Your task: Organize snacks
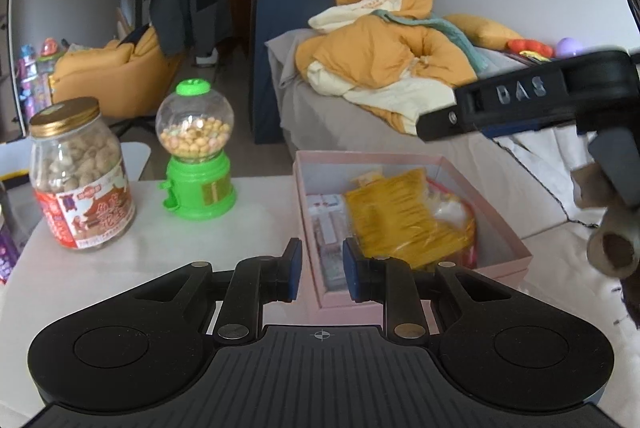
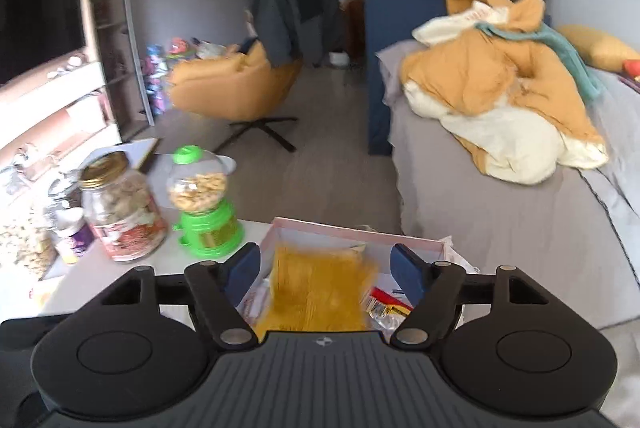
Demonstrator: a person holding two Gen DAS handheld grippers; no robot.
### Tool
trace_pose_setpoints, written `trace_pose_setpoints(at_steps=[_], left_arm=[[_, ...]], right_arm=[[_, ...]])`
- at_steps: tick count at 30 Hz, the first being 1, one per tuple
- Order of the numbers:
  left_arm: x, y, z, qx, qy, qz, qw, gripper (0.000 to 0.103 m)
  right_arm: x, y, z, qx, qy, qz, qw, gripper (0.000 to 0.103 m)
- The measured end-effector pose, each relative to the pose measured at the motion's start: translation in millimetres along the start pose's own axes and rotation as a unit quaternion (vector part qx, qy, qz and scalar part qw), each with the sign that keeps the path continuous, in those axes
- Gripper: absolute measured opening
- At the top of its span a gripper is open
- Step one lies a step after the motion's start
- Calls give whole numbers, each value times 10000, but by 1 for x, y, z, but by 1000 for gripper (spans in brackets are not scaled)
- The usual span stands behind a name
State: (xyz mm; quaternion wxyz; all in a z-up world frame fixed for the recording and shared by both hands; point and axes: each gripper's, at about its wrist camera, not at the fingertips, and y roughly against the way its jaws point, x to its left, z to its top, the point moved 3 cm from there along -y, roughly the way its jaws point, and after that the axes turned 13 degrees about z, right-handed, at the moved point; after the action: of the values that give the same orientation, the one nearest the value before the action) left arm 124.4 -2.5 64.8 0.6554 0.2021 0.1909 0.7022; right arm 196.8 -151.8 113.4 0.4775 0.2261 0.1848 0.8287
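Note:
A pink open box (image 1: 505, 244) sits on the white table (image 1: 160, 248) and holds a yellow snack bag (image 1: 404, 212) and other packets. My left gripper (image 1: 322, 270) hovers at the box's near left wall, jaws a small gap apart, empty. My right gripper (image 2: 326, 268) is open wide above the box (image 2: 360, 232), with the yellow bag (image 2: 316, 292) below and between its jaws, blurred. The right gripper's body also shows in the left wrist view (image 1: 520, 100) at upper right.
A glass jar of snacks with a gold lid (image 1: 80, 176) and a green candy dispenser (image 1: 198, 152) stand on the table's left. More jars and a small bottle (image 2: 74, 232) crowd the far left. A bed with a yellow quilt (image 2: 500, 92) lies right.

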Motion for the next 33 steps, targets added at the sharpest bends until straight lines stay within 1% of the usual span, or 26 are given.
trace_pose_setpoints(at_steps=[4, 5, 7, 10, 13, 15, 17, 18, 19, 20, 21, 23, 25, 28, 31, 33], left_arm=[[11, 4, -17, 14, 51, 6, 10000, 26], [12, 7, -25, 19, 22, 17, 10000, 26], [12, 15, -44, 45, -147, 93, 9998, 26], [13, 33, -73, 44, -307, 261, 9992, 26], [13, 53, -99, -55, -261, 529, 9982, 26], [10, 60, -113, -43, -156, 554, 9983, 26], [3, 60, -123, 33, -120, 559, 9984, 26], [-1, 56, -127, 106, -176, 577, 9981, 26], [-5, 52, -128, 234, -304, 621, 9973, 27], [-8, 49, -127, 289, -382, 681, 9965, 27], [-10, 49, -126, 291, -378, 676, 9966, 27], [-10, 47, -126, 311, -337, 668, 9967, 27], [-10, 47, -128, 321, -278, 662, 9969, 27], [-12, 46, -128, 328, -246, 702, 9967, 27], [-18, 47, -127, 295, -413, 817, 9954, 27], [-19, 48, -127, 287, -419, 818, 9954, 26]], right_arm=[[3, 5, -24, 75, -154, 163, 9997, 74], [3, 8, -33, 88, -240, 171, 9995, 77], [5, 15, -55, 169, -363, 113, 9991, 80], [14, 26, -100, 290, -337, -84, 9990, 81], [28, 29, -147, 536, -256, -183, 9981, 82], [34, 28, -175, 718, -274, -194, 9969, 82], [35, 24, -194, 848, -328, -230, 9956, 82], [36, 22, -200, 863, -314, -267, 9954, 83], [38, 23, -203, 725, -206, -377, 9964, 90], [39, 23, -205, 706, -186, -552, 9958, 99], [38, 23, -207, 689, -266, -660, 9951, 103], [32, 24, -207, 672, -480, -643, 9945, 103], [33, 24, -208, 640, -469, -682, 9945, 103], [35, 26, -212, 407, -459, -791, 9950, 103], [37, 27, -216, 283, -462, -885, 9946, 103], [34, 29, -216, 272, -483, -868, 9947, 103]])
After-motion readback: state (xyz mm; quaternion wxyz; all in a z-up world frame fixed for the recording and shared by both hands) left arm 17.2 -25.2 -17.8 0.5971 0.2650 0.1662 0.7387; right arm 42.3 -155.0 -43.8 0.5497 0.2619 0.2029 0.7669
